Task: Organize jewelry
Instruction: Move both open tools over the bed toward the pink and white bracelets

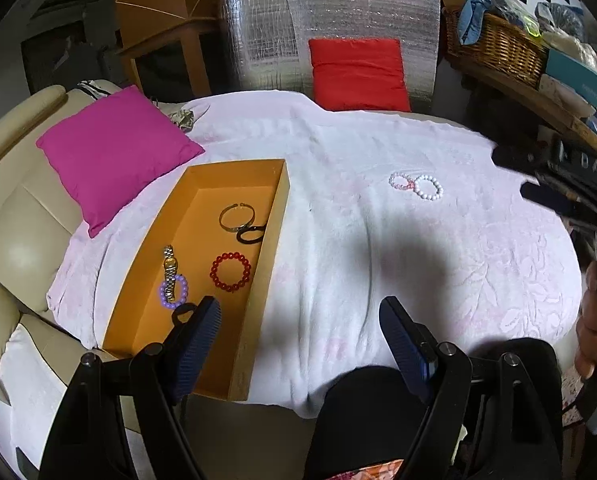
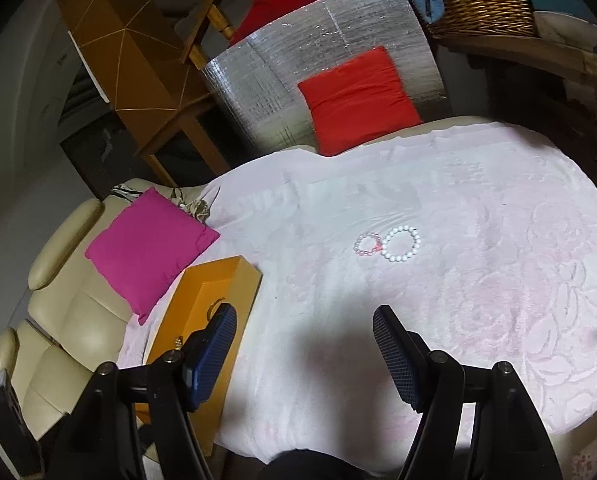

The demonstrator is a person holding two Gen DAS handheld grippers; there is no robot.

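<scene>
Left gripper (image 1: 300,320): nearest the left wrist camera, jaws spread wide with nothing between them, one blue ribbed pad over the near end of the box, the other over the blanket.
Right gripper (image 2: 304,330): jaws wide as well, empty, hovering above the blanket beside the box's right wall.
Sofa (image 1: 14,216): cream leather, under the blanket, showing at the left.
Blanket (image 1: 438,264): pale pink-white with an embossed floral pattern, spread across the seat.
Silver insulation sheet (image 1: 266,32): upright behind the far edge of the blanket.
Magenta cushion (image 1: 116,152): on the sofa, just beyond the box's far left corner.
Red cushion (image 1: 358,74): leaning against the silver sheet.
Wicker basket (image 1: 498,48): on a wooden shelf at the far right, full of cloth.
Orange box (image 1: 154,240): open, on the left of the blanket.
Red bead bracelet (image 1: 231,272): inside the box, near its right wall.
Metal bangle (image 1: 237,218): inside, toward the far end, touching a dark ring.
Wristwatch (image 1: 169,268): inside, its band overlapping a purple bead bracelet (image 1: 174,291).
White bead bracelet (image 2: 401,243): on the blanket, well apart from the box.
Pink bead bracelet (image 2: 367,244): touching the white one's left side.
</scene>
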